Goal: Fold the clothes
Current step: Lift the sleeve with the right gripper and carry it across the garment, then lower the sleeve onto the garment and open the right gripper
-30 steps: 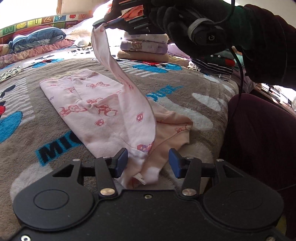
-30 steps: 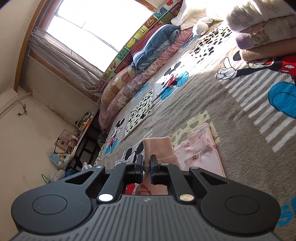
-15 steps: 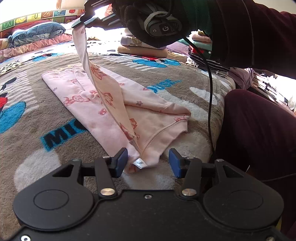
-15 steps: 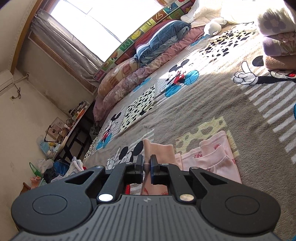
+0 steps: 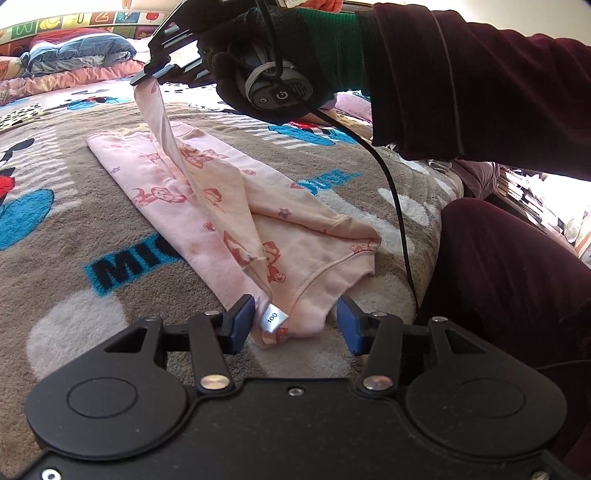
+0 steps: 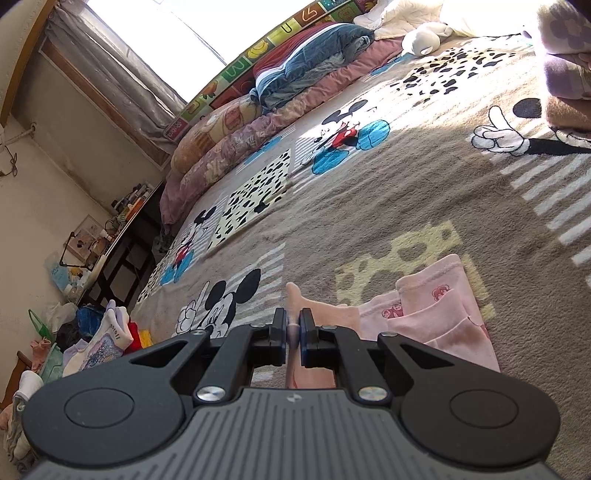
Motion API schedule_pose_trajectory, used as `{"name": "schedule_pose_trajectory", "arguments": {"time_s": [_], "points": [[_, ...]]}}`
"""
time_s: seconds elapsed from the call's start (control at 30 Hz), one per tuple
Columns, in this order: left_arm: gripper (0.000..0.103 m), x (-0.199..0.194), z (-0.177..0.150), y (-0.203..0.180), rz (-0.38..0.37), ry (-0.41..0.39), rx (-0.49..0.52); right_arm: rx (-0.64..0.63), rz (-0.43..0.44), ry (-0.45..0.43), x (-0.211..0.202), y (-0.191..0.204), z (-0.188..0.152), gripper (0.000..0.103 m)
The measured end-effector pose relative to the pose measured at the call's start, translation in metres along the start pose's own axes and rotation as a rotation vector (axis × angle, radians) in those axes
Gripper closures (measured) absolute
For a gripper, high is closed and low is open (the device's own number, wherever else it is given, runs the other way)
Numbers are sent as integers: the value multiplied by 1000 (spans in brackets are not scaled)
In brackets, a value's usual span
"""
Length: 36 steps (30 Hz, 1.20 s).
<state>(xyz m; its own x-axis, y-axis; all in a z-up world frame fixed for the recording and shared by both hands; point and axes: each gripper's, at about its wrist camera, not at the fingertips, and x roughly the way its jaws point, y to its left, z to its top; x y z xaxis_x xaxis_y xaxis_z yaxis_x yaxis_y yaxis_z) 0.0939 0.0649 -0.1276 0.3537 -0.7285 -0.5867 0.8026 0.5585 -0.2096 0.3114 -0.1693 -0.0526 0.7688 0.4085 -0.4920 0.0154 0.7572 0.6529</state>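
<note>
A: Where's the garment?

B: The pale pink cotton garment printed with small red cartoon figures lies on the brown plush cartoon-mouse blanket, running from the blanket's near edge, by the person's dark maroon trouser leg, back toward its middle. A small white size tag shows at the near end.

A: And the right-hand tongs?

B: The right gripper, held in a black-gloved hand, has its jaws pinched tight on one sleeve of the garment. That sleeve is lifted clear of the blanket and stretches taut down to the body of the garment.

A: The left one?

B: The left gripper sits low at the near edge with its blue pads roughly half apart. The tagged end lies between them, close against the left pad and clear of the right; the pads aren't gripping it.

A: Anything else around?

B: Folded quilts and pillows are piled along the blanket's far edge under the window.
</note>
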Motion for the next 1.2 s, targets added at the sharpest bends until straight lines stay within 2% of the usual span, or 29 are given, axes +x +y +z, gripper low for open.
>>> {"name": "schedule_pose_trajectory", "arguments": {"time_s": [0.3, 0.7, 0.77, 0.8, 0.83, 0.9, 1.0, 1.2], "points": [[51, 10, -1, -8, 11, 34, 74, -48, -33, 63, 32, 4, -4, 94], [49, 15, 1, -4, 4, 47, 82, -173, -103, 149, 68, 10, -15, 93], [49, 15, 2, -4, 3, 47, 79, -191, -112, 162, 72, 11, -15, 87], [49, 15, 2, -4, 3, 47, 80, -195, -112, 161, 72, 11, -14, 81], [49, 15, 2, -4, 3, 47, 80, -191, -102, 148, 69, 10, -12, 72], [49, 15, 2, -4, 3, 47, 79, -182, -76, 112, 58, 5, -7, 62], [49, 15, 2, -3, 3, 46, 75, -209, -84, 83, 46, -2, -1, 61], [48, 16, 2, -2, 2, 44, 65, -306, -91, 130, 46, -16, -8, 61]]}}
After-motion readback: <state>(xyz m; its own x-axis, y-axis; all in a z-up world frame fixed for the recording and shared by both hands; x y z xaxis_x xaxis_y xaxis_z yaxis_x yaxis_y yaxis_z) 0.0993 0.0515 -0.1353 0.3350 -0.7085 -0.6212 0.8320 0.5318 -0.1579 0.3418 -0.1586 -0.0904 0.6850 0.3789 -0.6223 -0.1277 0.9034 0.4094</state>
